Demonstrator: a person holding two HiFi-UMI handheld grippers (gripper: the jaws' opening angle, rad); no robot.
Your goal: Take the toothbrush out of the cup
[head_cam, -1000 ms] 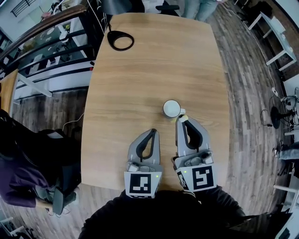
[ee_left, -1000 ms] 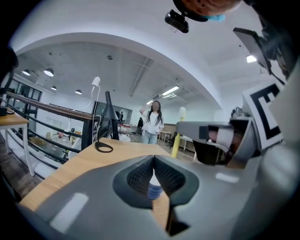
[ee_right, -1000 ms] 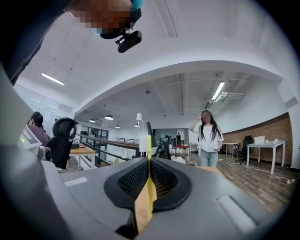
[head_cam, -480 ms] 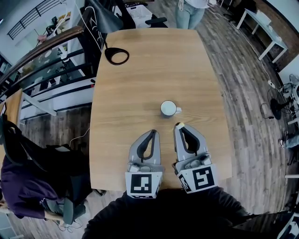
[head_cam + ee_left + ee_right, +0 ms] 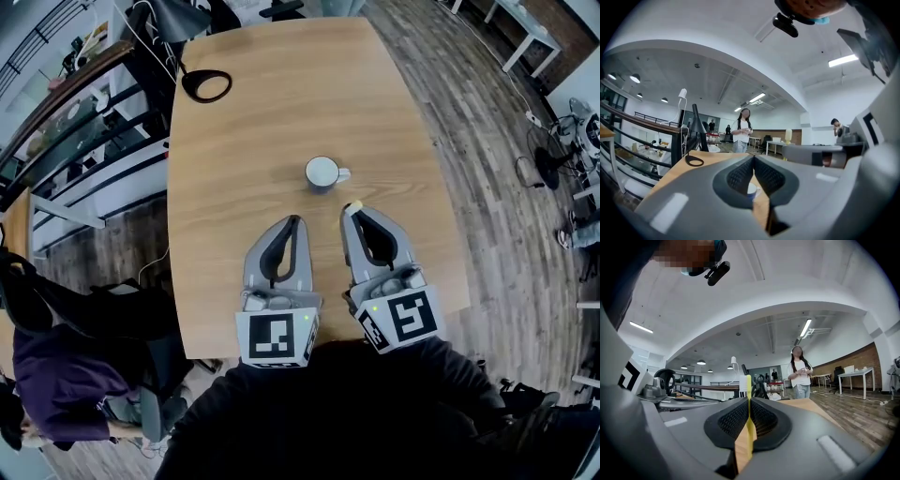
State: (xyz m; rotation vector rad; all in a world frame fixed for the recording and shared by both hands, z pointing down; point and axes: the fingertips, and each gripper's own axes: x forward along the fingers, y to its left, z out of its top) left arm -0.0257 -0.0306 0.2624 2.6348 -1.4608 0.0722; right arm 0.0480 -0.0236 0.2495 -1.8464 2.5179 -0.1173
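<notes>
The white cup point(image 5: 322, 172) stands on the wooden table point(image 5: 244, 131), its handle to the right and nothing visible inside it. My right gripper point(image 5: 351, 213) is shut on the yellow toothbrush point(image 5: 748, 427), a little to the near right of the cup and apart from it. The brush stands upright between the jaws with its white bristle head point(image 5: 743, 383) on top; in the head view only its pale tip point(image 5: 353, 206) shows. My left gripper point(image 5: 293, 222) is shut on nothing, near and slightly left of the cup. The cup point(image 5: 751, 189) shows low down between that gripper's point(image 5: 753, 159) jaws.
A black ring-shaped lamp base point(image 5: 207, 85) sits at the table's far left corner. A person point(image 5: 800, 371) stands beyond the far end of the table. A seated person in purple point(image 5: 56, 394) is on the floor side to the left.
My right gripper has drawn back from the cup toward me with the toothbrush in it; a gap now lies between them. The left gripper has kept its place beside it.
</notes>
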